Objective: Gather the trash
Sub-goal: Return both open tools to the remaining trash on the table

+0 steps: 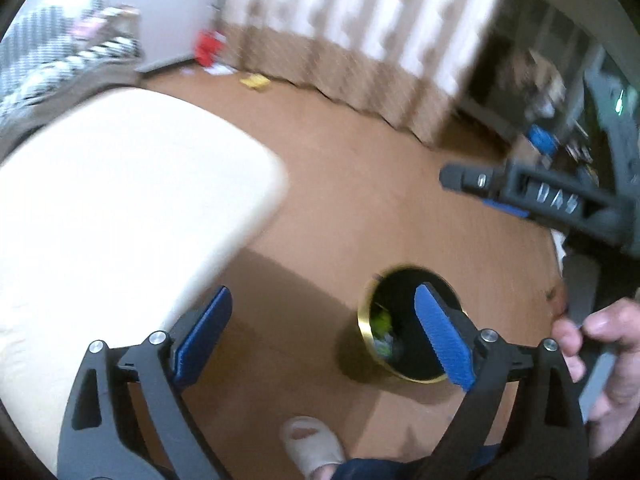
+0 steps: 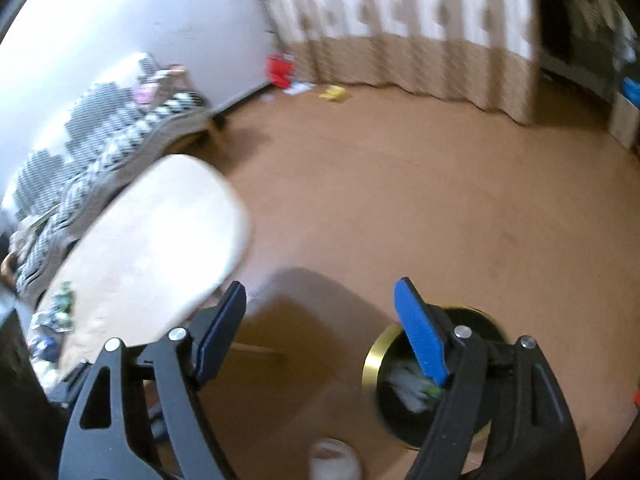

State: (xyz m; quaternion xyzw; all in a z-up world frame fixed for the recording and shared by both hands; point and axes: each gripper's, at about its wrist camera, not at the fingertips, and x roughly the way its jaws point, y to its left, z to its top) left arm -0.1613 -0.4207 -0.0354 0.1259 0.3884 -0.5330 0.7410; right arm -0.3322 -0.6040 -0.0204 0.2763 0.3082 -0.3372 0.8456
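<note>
A black trash bin with a gold rim (image 1: 366,322) stands on the wooden floor, with crumpled green and white trash inside. It also shows in the right wrist view (image 2: 374,360). My left gripper (image 1: 320,336) is open and empty, high above the floor, with the bin under its right finger. My right gripper (image 2: 320,332) is open and empty, also above the bin's left side; it shows from the side in the left wrist view (image 1: 460,178). Crumpled wrappers (image 2: 56,316) lie on the cream table's near left end. A yellow scrap (image 2: 334,93) and white paper lie on the floor by the curtain.
A cream table (image 1: 120,200) fills the left side. A bed with black and white bedding (image 2: 100,148) is behind it. A red object (image 2: 280,68) sits in the corner by the curtain (image 2: 400,40). Shelves (image 1: 560,120) stand at the right. My slippered foot (image 1: 312,444) is below.
</note>
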